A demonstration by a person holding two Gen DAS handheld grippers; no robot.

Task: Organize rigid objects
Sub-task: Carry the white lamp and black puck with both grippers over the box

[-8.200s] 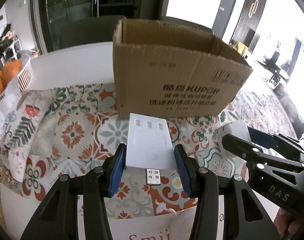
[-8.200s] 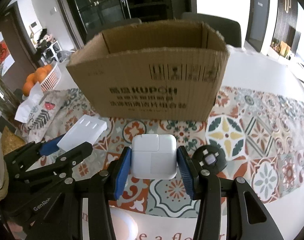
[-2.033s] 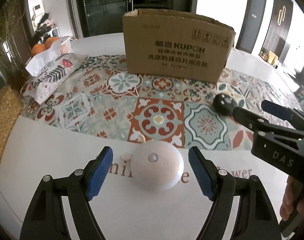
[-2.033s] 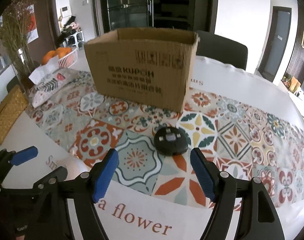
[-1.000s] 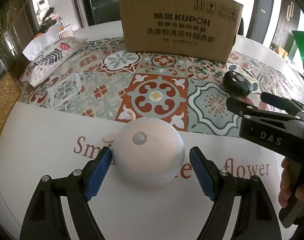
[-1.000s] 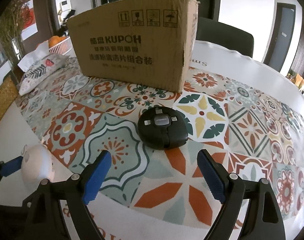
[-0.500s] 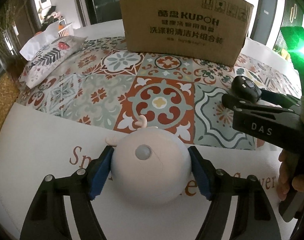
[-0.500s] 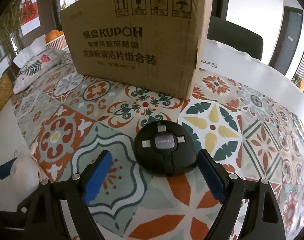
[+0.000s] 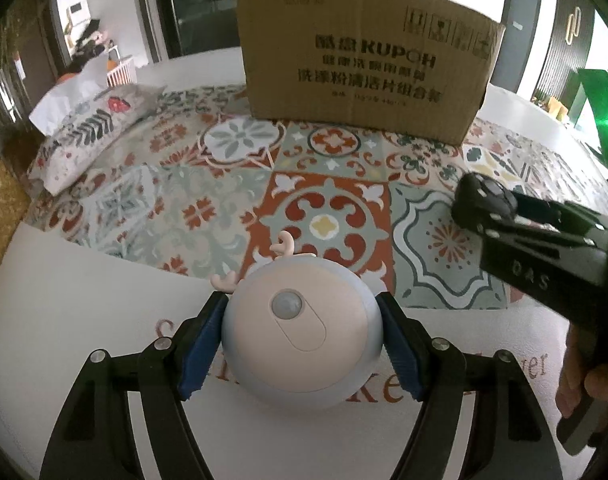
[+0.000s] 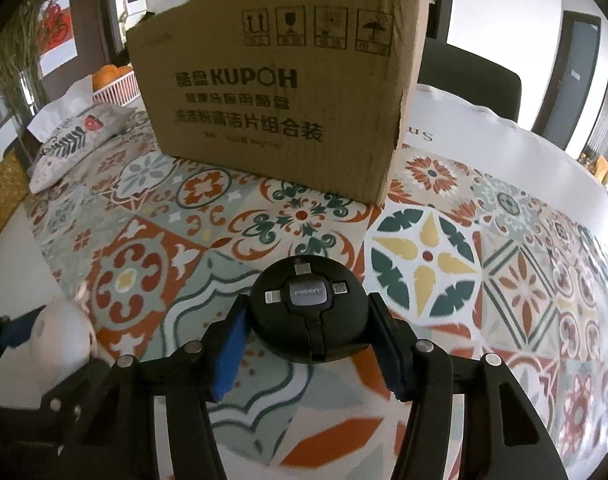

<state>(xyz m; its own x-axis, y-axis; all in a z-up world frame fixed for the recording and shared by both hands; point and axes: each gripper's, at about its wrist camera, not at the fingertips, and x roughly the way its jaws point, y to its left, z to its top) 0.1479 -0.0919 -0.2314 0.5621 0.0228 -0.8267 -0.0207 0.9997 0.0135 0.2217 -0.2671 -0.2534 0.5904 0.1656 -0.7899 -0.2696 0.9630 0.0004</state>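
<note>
My left gripper (image 9: 302,342) is shut on a round pinkish-white night light with small antlers (image 9: 302,330), which sits on the white front strip of the tablecloth. My right gripper (image 10: 307,336) is shut on a round black PISEN cable hub (image 10: 308,316) on the patterned tiles. The night light also shows at the lower left of the right wrist view (image 10: 62,338). The hub and right gripper show at the right of the left wrist view (image 9: 483,200). An open cardboard box (image 9: 363,68) stands behind both, also in the right wrist view (image 10: 280,84).
A floral pillow (image 9: 92,132) lies at the left, with a white basket of oranges (image 10: 114,82) behind it. A dark chair (image 10: 467,84) stands behind the box. A woven mat (image 9: 2,204) sits at the far left edge of the patterned tablecloth (image 10: 427,256).
Both grippers moved forward and closed: the left jaws shut on the night light, the right jaws shut on the black hub. Earlier both objects lay loose between open jaws.
</note>
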